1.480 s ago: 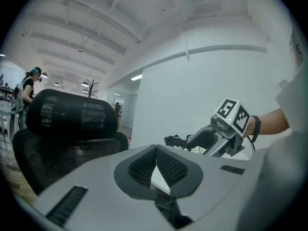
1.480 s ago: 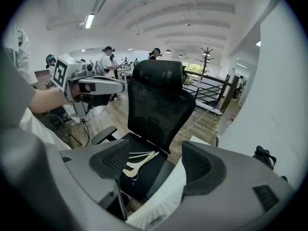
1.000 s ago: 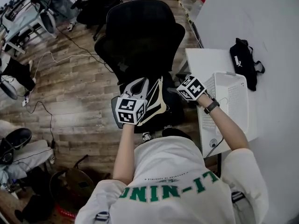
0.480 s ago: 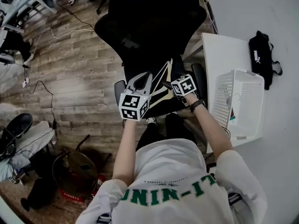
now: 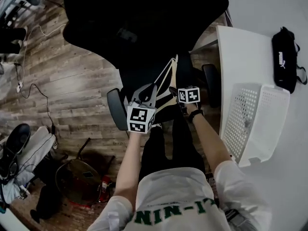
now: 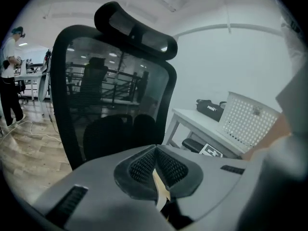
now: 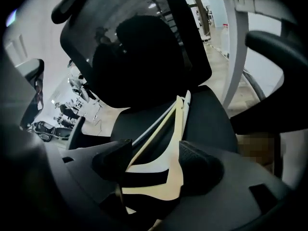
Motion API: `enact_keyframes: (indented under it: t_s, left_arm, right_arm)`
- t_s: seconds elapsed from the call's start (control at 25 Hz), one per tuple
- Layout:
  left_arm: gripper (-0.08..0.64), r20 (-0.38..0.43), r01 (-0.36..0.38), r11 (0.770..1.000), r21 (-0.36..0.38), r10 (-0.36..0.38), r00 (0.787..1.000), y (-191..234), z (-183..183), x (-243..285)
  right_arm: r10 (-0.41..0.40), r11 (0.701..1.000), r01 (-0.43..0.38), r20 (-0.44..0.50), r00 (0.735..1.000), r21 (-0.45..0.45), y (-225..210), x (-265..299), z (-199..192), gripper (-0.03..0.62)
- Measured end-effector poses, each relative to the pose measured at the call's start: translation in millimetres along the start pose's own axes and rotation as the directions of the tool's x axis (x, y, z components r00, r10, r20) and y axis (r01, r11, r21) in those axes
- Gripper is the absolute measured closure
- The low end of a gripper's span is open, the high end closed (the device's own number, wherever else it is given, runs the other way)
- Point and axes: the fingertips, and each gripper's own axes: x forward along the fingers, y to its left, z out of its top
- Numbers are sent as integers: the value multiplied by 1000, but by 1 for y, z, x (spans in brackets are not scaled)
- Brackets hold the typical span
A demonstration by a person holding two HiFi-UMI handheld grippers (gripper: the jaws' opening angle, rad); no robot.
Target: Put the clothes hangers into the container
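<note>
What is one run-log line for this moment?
left gripper: shut on hanger | right gripper: jaws just closing, apart, hangers between | hangers: on chair | basket: on table

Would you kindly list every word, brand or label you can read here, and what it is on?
"PUMA": white print on the black bag on the white table.
"LI-NIN": green letters, upside down, on the person's white shirt; further letters are hidden.

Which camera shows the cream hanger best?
The right gripper view: the cream hanger spreads large across its middle. The head view shows it small; the left gripper view shows only a sliver.
</note>
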Motion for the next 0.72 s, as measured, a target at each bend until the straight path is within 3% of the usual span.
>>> enact_keyframes:
  t_s: [0.2,0.4,0.48,0.72]
  left_arm:
    - [546,-48,-7,1000,-25,6,999,10,-49,39]
    - [546,-66,-19,998,-64,15,998,15,-74,47]
    - [546,-74,-23,997,-69,18,997,14,-81,50]
    - [546,-84,-40,996,-84,33,996,15,-86,49]
  right_arm:
    - [-25,999,25,-5,1000,43,-41,52,-24,290]
    - [-53,998,54,-15,998,34,-50,81,-29,309]
    - [-82,997,83,-36,996,11,-55,88,-32,399]
    - [-100,992,103,-42,994,75,-59,88,-30,459]
